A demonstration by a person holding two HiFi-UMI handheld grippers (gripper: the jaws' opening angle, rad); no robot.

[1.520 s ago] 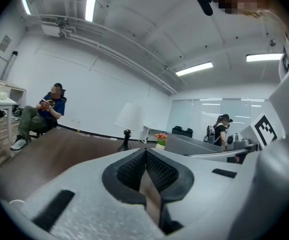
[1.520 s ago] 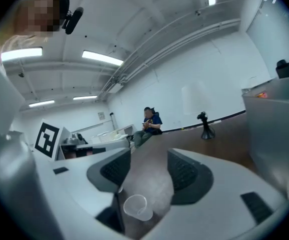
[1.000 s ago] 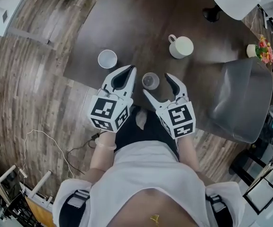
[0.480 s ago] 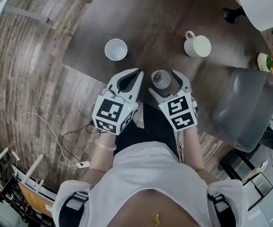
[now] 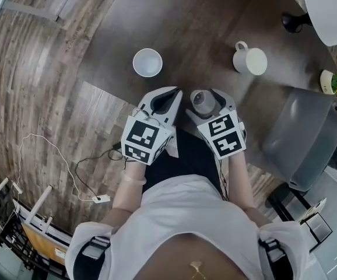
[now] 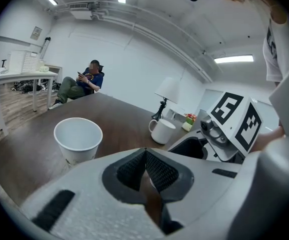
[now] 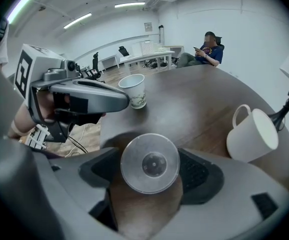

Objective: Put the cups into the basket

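A clear, round plastic cup (image 7: 150, 163) on the dark wood-grain desk (image 5: 186, 22) is straddled by the right hand-held gripper (image 5: 206, 107), its textured jaws just opened wide and not pressing; the left hand-held gripper (image 5: 171, 92) is seen closed and empty beside it

Cups x3: paper cup (image 5: 147, 62), clear cup (image 5: 203, 102), mug (image 5: 251, 60); 1 basket (image 5: 308, 127).

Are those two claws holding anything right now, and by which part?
Nothing is held. The right gripper, fingers just opened wider, straddles the clear cup without pressing it; the left gripper is shut, empty.
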